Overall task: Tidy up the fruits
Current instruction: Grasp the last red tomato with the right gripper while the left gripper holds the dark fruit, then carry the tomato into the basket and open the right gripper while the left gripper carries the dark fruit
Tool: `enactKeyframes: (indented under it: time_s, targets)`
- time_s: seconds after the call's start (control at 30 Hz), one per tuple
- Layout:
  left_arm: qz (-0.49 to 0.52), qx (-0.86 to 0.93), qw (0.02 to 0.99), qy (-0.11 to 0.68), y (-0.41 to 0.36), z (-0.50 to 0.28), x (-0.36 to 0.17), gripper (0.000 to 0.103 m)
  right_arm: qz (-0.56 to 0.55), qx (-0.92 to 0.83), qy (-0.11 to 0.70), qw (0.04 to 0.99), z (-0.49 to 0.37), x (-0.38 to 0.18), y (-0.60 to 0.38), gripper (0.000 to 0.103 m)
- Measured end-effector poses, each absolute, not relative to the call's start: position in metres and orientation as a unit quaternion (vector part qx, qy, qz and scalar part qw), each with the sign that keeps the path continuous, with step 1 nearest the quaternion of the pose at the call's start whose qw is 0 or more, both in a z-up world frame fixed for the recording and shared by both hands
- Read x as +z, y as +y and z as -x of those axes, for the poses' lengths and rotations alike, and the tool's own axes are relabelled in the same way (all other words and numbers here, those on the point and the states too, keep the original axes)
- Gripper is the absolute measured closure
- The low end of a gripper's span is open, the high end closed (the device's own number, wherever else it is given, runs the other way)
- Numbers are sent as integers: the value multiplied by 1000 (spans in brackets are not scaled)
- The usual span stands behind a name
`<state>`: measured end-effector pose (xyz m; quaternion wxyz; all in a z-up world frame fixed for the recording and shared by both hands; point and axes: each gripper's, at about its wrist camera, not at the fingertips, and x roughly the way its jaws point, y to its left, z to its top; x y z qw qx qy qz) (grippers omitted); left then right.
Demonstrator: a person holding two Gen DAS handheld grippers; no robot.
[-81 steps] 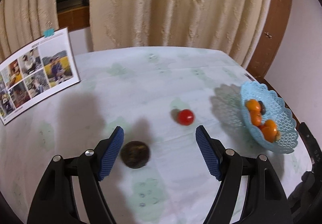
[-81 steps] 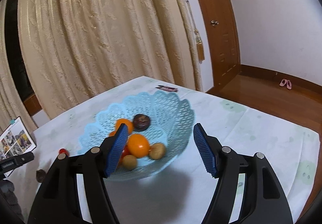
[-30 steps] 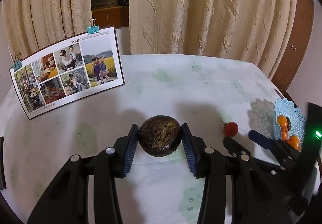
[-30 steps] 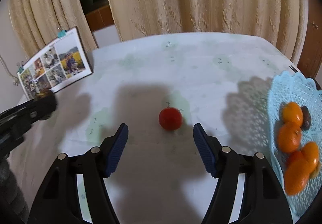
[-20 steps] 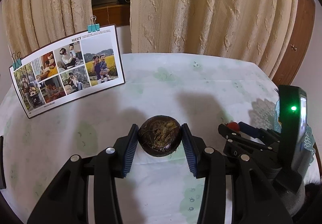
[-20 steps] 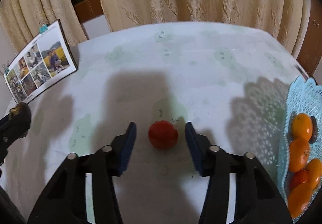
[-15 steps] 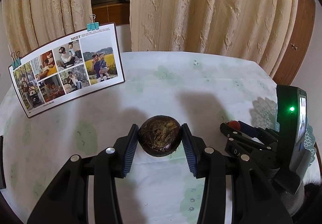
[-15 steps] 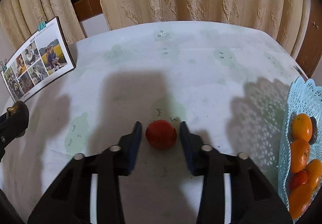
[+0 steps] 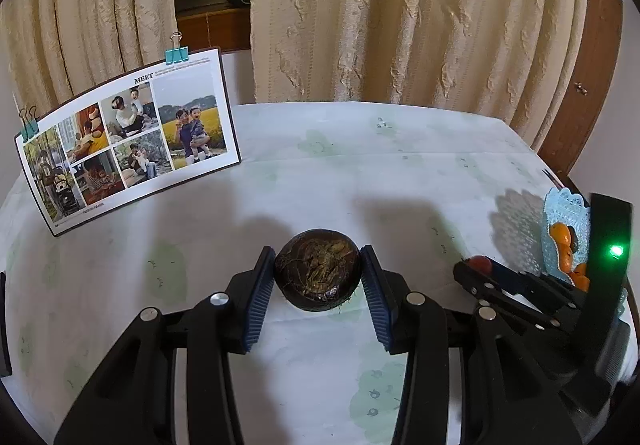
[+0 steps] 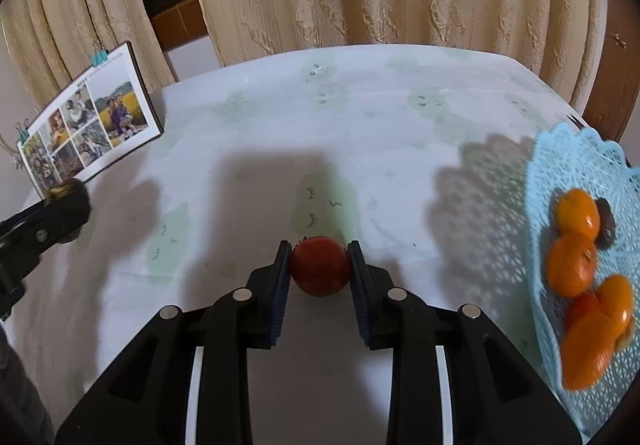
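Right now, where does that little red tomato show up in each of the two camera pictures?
Left wrist view: the red tomato peeks out at the far right, at the tip of the right claw, beside the blue basket.
Right wrist view: it sits at centre, shut between the right claw's pads.
Shared landmark: the photo board standing at the table's left.

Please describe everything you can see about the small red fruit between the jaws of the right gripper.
The red tomato is small, round, smooth and slightly glossy, with a dark remnant of stem at its upper left. It sits between the blue-padded jaws of the right gripper, which press it on both sides. Below it is the pale tablecloth with green prints; whether it rests on the cloth or is lifted, I cannot tell. The blue basket of oranges is to its right, apart from it.
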<state>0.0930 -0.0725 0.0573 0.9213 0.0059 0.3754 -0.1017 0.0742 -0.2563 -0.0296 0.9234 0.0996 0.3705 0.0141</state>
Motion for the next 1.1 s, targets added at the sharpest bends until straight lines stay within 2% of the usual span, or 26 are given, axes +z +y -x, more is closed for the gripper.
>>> enactKeyframes:
  time_s: [0.63, 1.1]
  targets:
    - [-35, -137, 920, 365, -103, -70, 59, 59, -160, -33, 290, 943, 17, 8, -322, 74]
    - [-60, -164, 913, 368, -138, -51, 52, 59, -219, -115, 273, 930, 61, -9, -407, 74]
